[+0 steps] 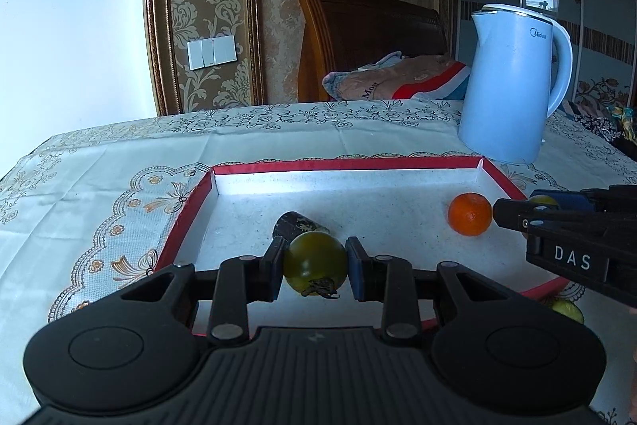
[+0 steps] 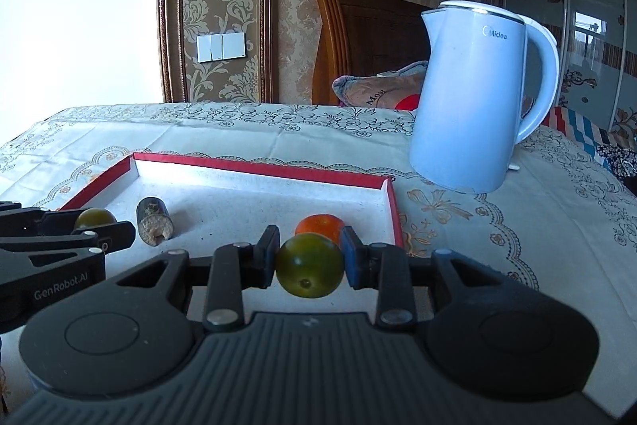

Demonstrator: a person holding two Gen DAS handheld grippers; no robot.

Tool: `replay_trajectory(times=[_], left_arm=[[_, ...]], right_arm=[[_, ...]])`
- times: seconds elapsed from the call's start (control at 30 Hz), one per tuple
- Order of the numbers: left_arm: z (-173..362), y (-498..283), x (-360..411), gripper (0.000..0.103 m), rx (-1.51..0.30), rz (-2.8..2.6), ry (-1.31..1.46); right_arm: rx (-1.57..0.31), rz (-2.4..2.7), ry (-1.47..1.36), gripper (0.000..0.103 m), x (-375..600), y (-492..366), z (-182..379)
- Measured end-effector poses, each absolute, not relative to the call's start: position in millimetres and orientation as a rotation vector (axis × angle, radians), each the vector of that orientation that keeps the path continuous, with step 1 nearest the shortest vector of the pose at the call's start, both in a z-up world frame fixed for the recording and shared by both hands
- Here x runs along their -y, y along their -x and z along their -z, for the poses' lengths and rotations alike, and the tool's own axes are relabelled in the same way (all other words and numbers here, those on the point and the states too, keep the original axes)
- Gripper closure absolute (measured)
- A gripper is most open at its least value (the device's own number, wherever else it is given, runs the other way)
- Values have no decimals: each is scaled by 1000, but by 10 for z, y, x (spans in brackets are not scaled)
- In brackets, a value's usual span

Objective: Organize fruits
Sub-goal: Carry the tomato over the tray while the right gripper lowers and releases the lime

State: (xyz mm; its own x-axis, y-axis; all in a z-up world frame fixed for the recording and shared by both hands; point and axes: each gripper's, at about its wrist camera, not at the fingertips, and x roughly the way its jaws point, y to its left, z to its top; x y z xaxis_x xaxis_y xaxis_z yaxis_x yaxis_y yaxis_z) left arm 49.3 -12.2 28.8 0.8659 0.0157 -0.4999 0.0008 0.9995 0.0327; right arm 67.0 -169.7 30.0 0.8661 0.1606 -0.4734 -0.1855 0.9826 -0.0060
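Note:
My left gripper [image 1: 314,267] is shut on a green tomato [image 1: 315,261] with its dried stem toward me, held over the near part of a red-rimmed tray [image 1: 187,222]. My right gripper [image 2: 309,263] is shut on a second green tomato [image 2: 309,265], over the tray's right part [image 2: 392,210]. An orange fruit [image 1: 469,214] lies in the tray at the right, just beyond the right gripper [image 2: 318,225]. A dark cylindrical piece [image 2: 153,221] lies in the tray's middle. Another green fruit [image 1: 567,309] lies outside the tray's near right corner, partly hidden.
A light blue electric kettle [image 1: 513,82] stands on the patterned tablecloth [image 1: 99,186] just behind the tray's far right corner. A bed with a wooden headboard [image 1: 370,26] and pillows stands beyond the table.

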Motion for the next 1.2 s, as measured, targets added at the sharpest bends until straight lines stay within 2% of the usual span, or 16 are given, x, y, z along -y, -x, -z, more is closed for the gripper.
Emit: replay_trajectory(times=[0.6, 1.13, 1.17, 1.2], left_arm=[[-110, -890, 81, 71, -599, -50, -6], [-79, -954, 17, 71, -627, -68, 32], [-78, -959, 19, 71, -630, -68, 33], [-77, -960, 16, 71, -632, -65, 35]], right_arm=[[-641, -156, -9, 72, 1702, -1217, -38], [-627, -145, -2, 71, 1680, -1219, -31], [-627, -146, -3, 70, 1682, -1220, -32], [-626, -150, -10, 65, 1689, -1220, -35]])
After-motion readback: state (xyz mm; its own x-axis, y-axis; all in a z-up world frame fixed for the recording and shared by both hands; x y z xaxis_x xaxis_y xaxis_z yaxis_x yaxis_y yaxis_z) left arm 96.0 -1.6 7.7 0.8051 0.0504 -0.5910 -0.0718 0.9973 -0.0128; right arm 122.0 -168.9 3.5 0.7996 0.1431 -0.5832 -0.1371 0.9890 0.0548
